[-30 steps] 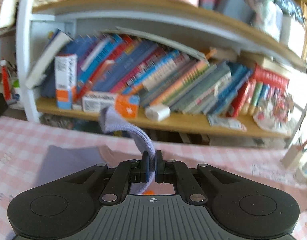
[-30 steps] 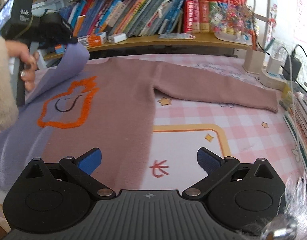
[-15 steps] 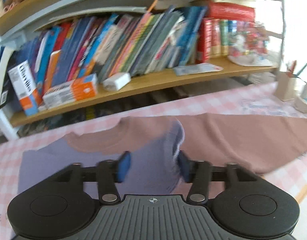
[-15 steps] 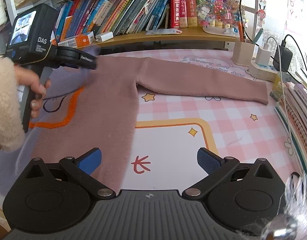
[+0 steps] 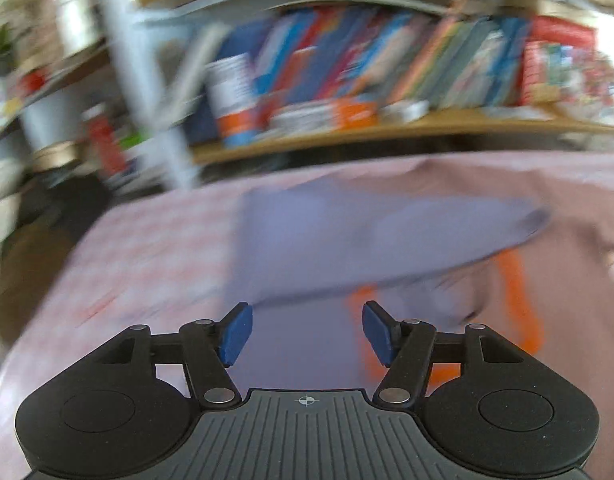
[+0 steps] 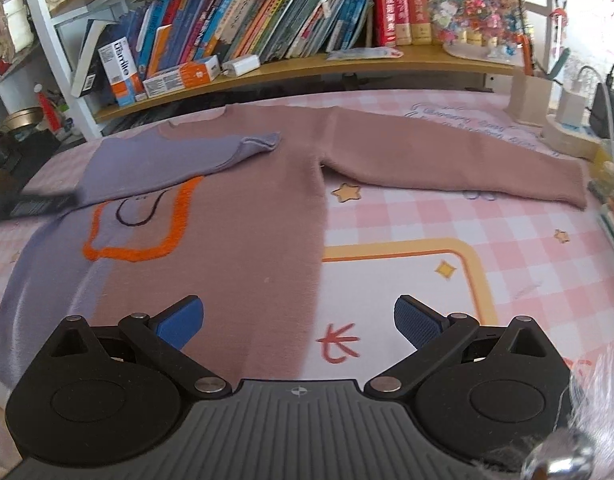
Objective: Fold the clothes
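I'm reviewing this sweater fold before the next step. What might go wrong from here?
The purple sleeve lies slanted across the chest, its cuff curled, so the fold may end up uneven. The pink sleeve reaches toward the power strip and cables; lifting it might snag them. The open left gripper hangs low over the sweater and could drag it.

a sweater (image 6: 243,208) lies flat on the table (image 6: 427,280), its near-left sleeve (image 6: 167,160) folded across its chest, the other sleeve (image 6: 447,164) stretched out to the sweater's right. behind the sweater runs a bookshelf (image 6: 307,68); a power strip (image 6: 567,136) sits beyond the outstretched cuff.
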Motion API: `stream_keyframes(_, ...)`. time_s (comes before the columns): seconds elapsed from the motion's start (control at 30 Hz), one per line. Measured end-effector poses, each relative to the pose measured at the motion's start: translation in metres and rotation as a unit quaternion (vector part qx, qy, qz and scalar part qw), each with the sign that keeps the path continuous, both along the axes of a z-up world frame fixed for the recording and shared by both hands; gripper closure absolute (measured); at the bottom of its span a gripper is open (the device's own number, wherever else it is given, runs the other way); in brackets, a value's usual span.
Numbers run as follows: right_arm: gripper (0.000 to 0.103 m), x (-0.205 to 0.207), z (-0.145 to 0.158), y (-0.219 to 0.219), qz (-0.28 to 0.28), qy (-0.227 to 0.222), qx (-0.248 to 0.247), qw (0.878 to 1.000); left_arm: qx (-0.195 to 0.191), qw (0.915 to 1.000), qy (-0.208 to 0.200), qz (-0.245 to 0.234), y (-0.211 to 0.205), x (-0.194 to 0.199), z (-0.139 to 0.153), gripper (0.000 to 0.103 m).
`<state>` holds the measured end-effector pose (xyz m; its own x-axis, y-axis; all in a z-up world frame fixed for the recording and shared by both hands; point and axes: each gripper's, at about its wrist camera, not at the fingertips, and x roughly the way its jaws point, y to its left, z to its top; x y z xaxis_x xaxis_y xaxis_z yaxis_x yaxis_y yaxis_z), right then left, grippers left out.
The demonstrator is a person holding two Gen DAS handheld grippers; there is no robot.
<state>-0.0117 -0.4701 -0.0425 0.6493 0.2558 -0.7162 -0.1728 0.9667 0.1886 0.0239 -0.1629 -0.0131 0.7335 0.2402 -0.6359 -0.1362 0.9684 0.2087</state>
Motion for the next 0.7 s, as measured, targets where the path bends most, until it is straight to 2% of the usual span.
stream_keyframes(0.13, 0.003, 0.000, -0.002, 0.008, 0.010, 0.006, -0.004, 1.000, -0.002, 0.9977, 0.010, 0.067, 0.042, -0.033, -0.002, 0.041)
stream_keyframes(0.23, 0.004, -0.005, 0.000, 0.013, 0.011, 0.006, -0.013, 1.000, -0.007, 0.9960, 0.016, 0.087, 0.059, -0.044, -0.007, 0.041)
stream_keyframes(0.33, 0.005, -0.011, 0.001, 0.017, 0.003, 0.008, -0.023, 1.000, -0.024, 0.9960, 0.021, 0.083, 0.070, -0.041, -0.011, 0.041)
stream_keyframes(0.5, 0.018, -0.017, 0.000, 0.018, -0.028, 0.030, -0.029, 0.999, -0.047, 0.9962, 0.032, 0.066, 0.078, -0.033, -0.018, 0.042)
stream_keyframes(0.53, 0.023, -0.018, 0.000, 0.018, -0.033, 0.036, -0.028, 0.998, -0.055, 0.9960, 0.033, 0.062, 0.079, -0.032, -0.019, 0.042)
stream_keyframes(0.57, 0.027, -0.020, -0.001, 0.019, -0.038, 0.041, -0.028, 0.998, -0.062, 0.9958, 0.034, 0.058, 0.080, -0.032, -0.021, 0.045)
stream_keyframes(0.6, 0.035, -0.021, -0.002, 0.019, -0.045, 0.046, -0.027, 0.998, -0.069, 0.9955, 0.038, 0.053, 0.081, -0.032, -0.023, 0.055)
stream_keyframes(0.63, 0.045, -0.023, -0.003, 0.019, -0.053, 0.051, -0.024, 0.997, -0.078, 0.9948, 0.042, 0.050, 0.083, -0.031, -0.026, 0.060)
stream_keyframes(0.67, 0.050, -0.025, -0.004, 0.019, -0.060, 0.056, -0.021, 0.996, -0.089, 0.9940, 0.043, 0.046, 0.085, -0.031, -0.027, 0.072)
stream_keyframes(0.7, 0.059, -0.026, -0.005, 0.019, -0.065, 0.060, -0.017, 0.996, -0.108, 0.9924, 0.039, 0.045, 0.088, -0.033, -0.028, 0.090)
